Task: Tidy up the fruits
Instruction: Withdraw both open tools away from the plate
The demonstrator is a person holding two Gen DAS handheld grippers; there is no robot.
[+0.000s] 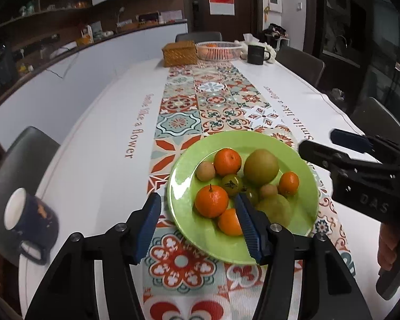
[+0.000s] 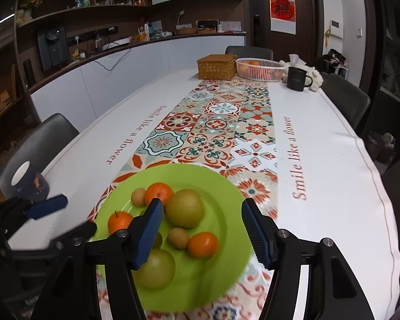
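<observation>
A green plate [image 1: 189, 165] [image 2: 226, 200] on the patterned runner holds several fruits: oranges [image 1: 227, 161] [image 2: 203, 244], big yellow-green pears [image 1: 261, 166] [image 2: 185, 208], small brown fruits [image 1: 205, 170] [image 2: 178, 238] and a green tomato [image 1: 231, 184]. My left gripper [image 1: 200, 226] is open and empty, hovering over the plate's near edge, around a stemmed orange [image 1: 212, 204]. My right gripper [image 2: 202, 233] is open and empty above the plate's near right side; it also shows at the right of the left wrist view [image 1: 341, 144]. A white basket [image 1: 217, 50] [image 2: 260, 70] with an orange stands at the table's far end.
A woven box [image 1: 179, 52] [image 2: 216, 66] and a black mug [image 1: 256, 54] [image 2: 297, 78] flank the basket. A dark blue mug [image 1: 30, 217] [image 2: 29, 184] stands near the left table edge. Chairs surround the table.
</observation>
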